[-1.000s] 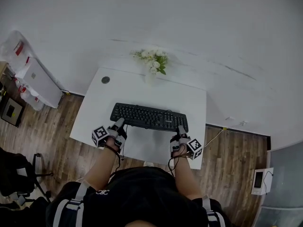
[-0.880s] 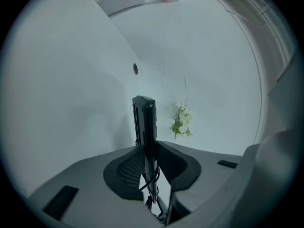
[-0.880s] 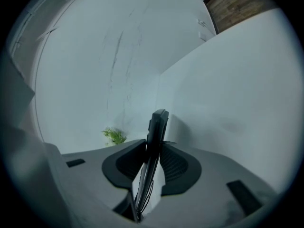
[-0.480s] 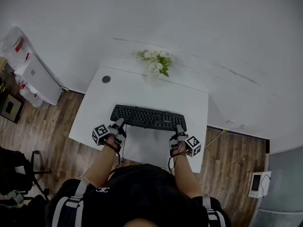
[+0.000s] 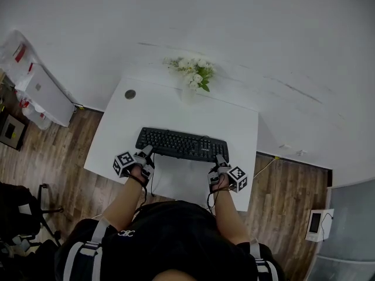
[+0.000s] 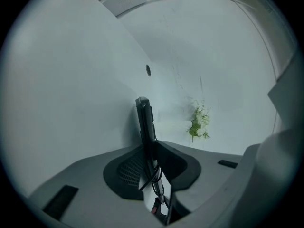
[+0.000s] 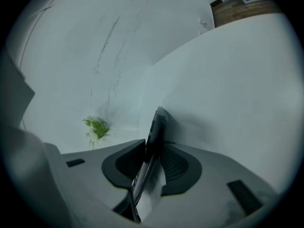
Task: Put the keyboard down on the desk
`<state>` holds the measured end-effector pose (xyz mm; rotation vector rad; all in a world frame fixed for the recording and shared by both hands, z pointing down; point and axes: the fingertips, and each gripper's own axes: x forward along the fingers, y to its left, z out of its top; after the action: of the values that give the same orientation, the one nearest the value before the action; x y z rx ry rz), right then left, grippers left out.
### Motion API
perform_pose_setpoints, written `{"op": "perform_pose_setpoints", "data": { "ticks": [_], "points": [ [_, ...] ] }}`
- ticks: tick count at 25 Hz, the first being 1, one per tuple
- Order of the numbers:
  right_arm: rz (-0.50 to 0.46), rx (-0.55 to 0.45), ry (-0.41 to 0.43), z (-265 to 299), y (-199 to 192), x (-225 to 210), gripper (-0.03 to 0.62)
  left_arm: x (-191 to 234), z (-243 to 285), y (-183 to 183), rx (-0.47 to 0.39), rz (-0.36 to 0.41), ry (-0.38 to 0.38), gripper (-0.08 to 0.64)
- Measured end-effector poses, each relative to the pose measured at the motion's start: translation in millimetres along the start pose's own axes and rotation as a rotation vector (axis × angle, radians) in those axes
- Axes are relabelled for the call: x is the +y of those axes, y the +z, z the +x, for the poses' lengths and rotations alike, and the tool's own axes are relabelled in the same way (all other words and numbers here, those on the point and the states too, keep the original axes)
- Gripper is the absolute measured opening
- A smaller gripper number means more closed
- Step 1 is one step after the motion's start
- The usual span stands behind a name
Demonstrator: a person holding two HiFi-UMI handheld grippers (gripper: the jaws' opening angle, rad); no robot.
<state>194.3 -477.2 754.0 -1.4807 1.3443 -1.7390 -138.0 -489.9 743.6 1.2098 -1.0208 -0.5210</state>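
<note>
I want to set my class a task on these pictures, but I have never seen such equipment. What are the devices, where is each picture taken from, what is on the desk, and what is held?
There is no robot: a person holds a claw in each hand. The wide picture comes from a camera on the person's head, looking down. The two round pictures come from cameras riding on the claws, looking along their jaws. The white desk carries flowers at the back and a small dark round disc. The black keyboard is over it, with the left claw and the right claw each clamped on an end of its near edge. Whether it rests on the desk yet is unclear.
</note>
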Motion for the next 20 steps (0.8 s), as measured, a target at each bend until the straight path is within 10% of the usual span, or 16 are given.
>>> {"op": "perform_pose_setpoints", "data": {
  "ticks": [20],
  "points": [
    [-0.245, 0.093, -0.406, -1, 4, -45, 0.212, 71, -6, -14, 0.072, 0.033, 0.464, 0.168]
  ]
}}
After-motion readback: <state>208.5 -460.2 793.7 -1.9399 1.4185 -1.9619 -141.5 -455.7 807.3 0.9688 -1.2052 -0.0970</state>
